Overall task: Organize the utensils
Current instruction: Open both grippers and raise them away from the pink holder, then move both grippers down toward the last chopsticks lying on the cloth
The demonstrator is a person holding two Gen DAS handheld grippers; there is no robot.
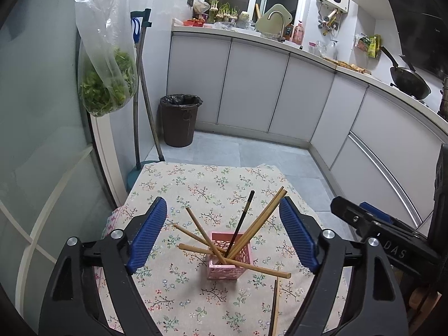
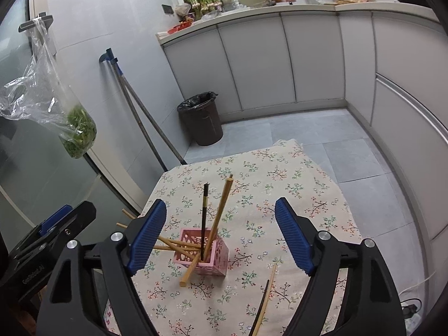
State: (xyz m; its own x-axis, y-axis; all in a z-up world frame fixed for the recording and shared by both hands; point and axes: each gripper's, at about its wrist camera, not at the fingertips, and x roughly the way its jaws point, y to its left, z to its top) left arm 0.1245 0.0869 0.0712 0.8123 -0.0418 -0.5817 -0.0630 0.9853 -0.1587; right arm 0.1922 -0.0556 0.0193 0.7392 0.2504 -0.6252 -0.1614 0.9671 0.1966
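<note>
A pink lattice holder [image 1: 229,257] [image 2: 202,252] stands on the floral tablecloth [image 1: 201,184] [image 2: 280,179]. Several wooden chopsticks [image 1: 266,215] [image 2: 222,204] and one black chopstick [image 1: 242,222] [image 2: 204,215] lean in it. One wooden chopstick [image 1: 252,267] lies across its rim. A wooden and a black chopstick [image 1: 275,308] [image 2: 264,299] lie loose on the cloth near the front. My left gripper [image 1: 224,232] is open and empty above the holder. My right gripper [image 2: 221,232] is open and empty, also above it, and shows in the left wrist view [image 1: 361,218].
A brown bin [image 1: 180,119] [image 2: 202,117] stands on the tiled floor by white cabinets [image 1: 252,84]. Mop handles [image 1: 142,89] lean on the wall. A bag of greens [image 1: 107,84] [image 2: 78,128] hangs at the left. The table's far edge drops to the floor.
</note>
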